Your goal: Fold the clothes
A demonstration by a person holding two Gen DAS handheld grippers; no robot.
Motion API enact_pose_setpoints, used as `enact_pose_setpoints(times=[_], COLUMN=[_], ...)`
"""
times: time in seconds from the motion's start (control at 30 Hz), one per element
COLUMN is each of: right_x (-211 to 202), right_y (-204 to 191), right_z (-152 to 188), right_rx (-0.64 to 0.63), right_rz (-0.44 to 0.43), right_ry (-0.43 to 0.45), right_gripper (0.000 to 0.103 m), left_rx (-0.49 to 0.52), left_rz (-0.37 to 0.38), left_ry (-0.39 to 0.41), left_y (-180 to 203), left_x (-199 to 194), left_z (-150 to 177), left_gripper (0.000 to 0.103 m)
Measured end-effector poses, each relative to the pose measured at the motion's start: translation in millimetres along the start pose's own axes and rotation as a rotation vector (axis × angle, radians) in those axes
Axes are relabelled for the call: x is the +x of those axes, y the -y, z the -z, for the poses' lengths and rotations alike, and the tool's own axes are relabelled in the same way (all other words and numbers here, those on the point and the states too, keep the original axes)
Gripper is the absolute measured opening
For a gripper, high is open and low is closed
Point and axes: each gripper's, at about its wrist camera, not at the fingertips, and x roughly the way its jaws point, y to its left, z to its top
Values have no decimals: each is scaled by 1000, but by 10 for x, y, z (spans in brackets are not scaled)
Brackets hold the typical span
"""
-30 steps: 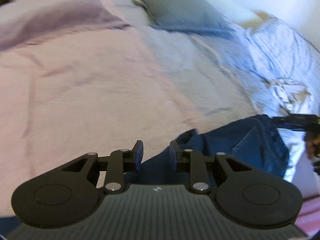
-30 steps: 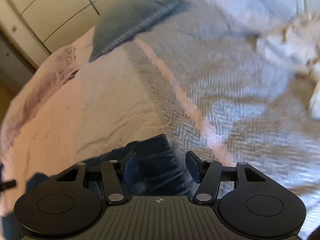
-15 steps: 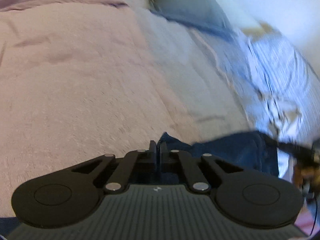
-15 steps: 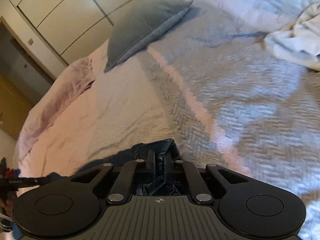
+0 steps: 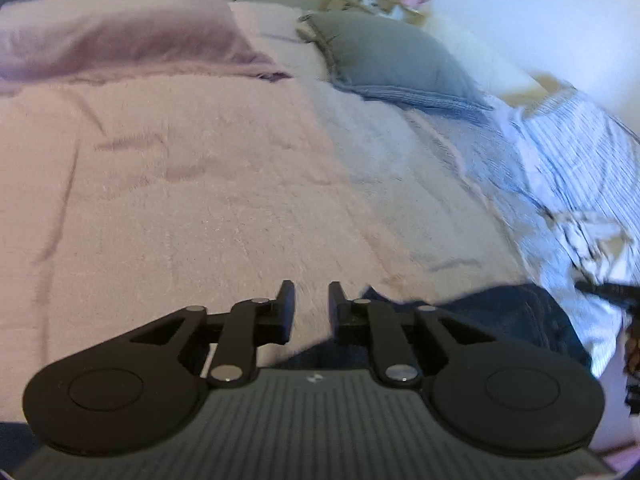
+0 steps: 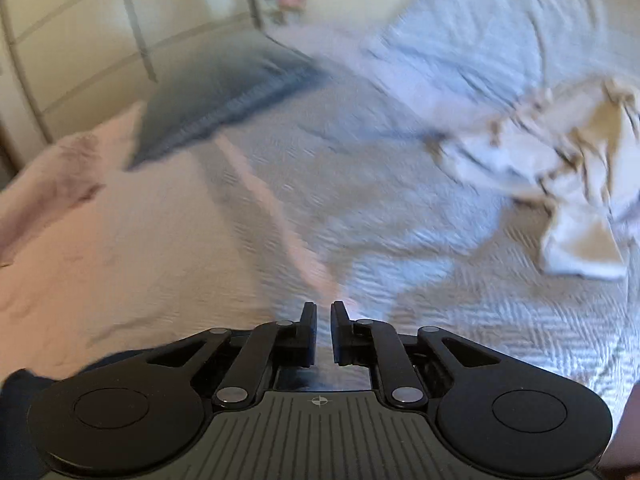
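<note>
The bed gave a broad stretch of free room ahead of both grippers: a pink blanket covered its left part and a grey-blue woven bedspread its right, the two meeting along a seam that ran away from the cameras. At the far end lay a grey pillow and a rolled mauve cover, with pale cupboard doors beyond them; a crumpled white and beige garment sat on the bedspread well off to the right, clear of the middle. The dark blue jeans lay at the near edge of the bed, bunched low in the left wrist view, running under that gripper's body and out to its right, where a dark tool tip reached in from the frame edge. The left gripper was released, its jaws parted by a modest gap with only pink blanket showing between them, nothing grasped. The right gripper stood nearly closed, a narrow slit left between its fingers, and it gripped no cloth; a dark blue patch of jeans showed at the lower left corner of its view, and the picture there was blurred.
</note>
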Motion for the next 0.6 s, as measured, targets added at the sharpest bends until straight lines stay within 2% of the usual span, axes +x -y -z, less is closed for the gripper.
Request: enact_pose_setpoints(times=[0.07,0.1,0.13,0.23,0.27,0.33,0.43,0.5,0.57,0.6], right_x=[-95,-93,-48,-94,-122,-179,-265,-321,-378,-407], right_y=[-228,-340,-439,-465,-454,-433,-400,-378,-357,-346], right_z=[133,223,326,460,492,555,650,714,777,809], right_rx=[-77,-123,-170,-190,-187,-182,-175,-170,-165,-162], right_rz=[-40,-57,-73,-70,-66,-58,-45,-36,-28,-23], right_ry=[6,-3,-17,-25,-25,-25,-25,-25,-25,-25], right_gripper=[33,46,47,47,47,61,61,61,61,61], left_rx=[68,103,138,263,237,173,126,46,36,61], left_rz=[26,39,51,-24,-8,23,-7,-23,-38,-45], left_ry=[-21,-33,-45,-50,-49,-32,29,37,40,39], left_y=[111,166,222,167,84,-47,-106,-193,-209,-202], left_x=[28,56,84,445,497,464,179,-59,-269,-366], left_z=[111,168,226,422,441,447,454,510,618,707], left_gripper=[10,12,12,14,14,14,13,12,12,12])
